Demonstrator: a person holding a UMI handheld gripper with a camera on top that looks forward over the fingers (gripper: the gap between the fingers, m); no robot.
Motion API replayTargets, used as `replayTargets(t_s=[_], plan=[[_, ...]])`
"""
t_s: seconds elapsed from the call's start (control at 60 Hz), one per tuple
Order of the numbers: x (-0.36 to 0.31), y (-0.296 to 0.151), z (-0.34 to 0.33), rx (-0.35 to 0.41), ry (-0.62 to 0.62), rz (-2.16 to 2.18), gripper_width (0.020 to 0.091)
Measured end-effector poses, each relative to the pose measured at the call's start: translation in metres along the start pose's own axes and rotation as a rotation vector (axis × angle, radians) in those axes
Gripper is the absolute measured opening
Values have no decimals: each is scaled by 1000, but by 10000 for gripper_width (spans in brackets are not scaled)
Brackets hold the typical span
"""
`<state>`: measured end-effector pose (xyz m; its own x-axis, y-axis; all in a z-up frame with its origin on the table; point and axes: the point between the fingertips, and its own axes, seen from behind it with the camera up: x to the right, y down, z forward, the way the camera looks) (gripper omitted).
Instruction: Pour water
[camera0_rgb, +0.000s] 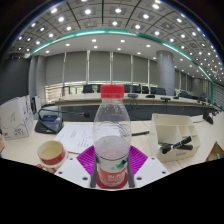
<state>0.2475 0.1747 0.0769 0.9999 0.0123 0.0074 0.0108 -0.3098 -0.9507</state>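
- Hand-held gripper (112, 172): seen from its own camera; only the magenta pads (88, 158) of its two fingers show, one at each side of the bottle's lower body. Whether both pads press on the bottle or leave a gap cannot be told, as the bottle covers the contact lines.
- Bottle (112, 135): clear plastic, upright, red screw cap (112, 91) on. A white label with red print wraps its lower half. It stands between the fingers, in the middle of the view and closest to the camera. Its base is hidden, so whether it rests on the desk or is lifted cannot be told.
- Cup (51, 154): a small paper cup with a red patterned band, open mouth up, on the desk to the left of the bottle and apart from it.
- Desk (75, 135): pale top, carrying the cup and other items.
- Box (174, 137): white, open-topped, on the desk to the right of the bottle, with dark objects lying in it.
- Carton (15, 117): white, printed, at the desk's far left, beyond the cup.
- Dark tray-like item (48, 123): behind the cup, near the carton.
- Background: an office hall with chairs (140, 90), curtained windows and a ceiling of round lamps (95, 28).
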Motion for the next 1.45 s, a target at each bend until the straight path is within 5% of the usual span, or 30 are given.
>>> replayTargets(t_s=[0.117, 0.2, 0.233, 0.45, 0.717, 1.033, 1.45], plan=[[2, 4, -1, -25, 17, 24, 560], [1, 14, -5, -85, 10, 69, 871], [0, 13, -11, -100, 5, 87, 821], [-6, -6, -76, -156, 62, 38, 858], [-59, -22, -226, -260, 59, 26, 856], [-100, -26, -403, -296, 90, -33, 858], [-109, -28, -467, -275, 87, -65, 861]])
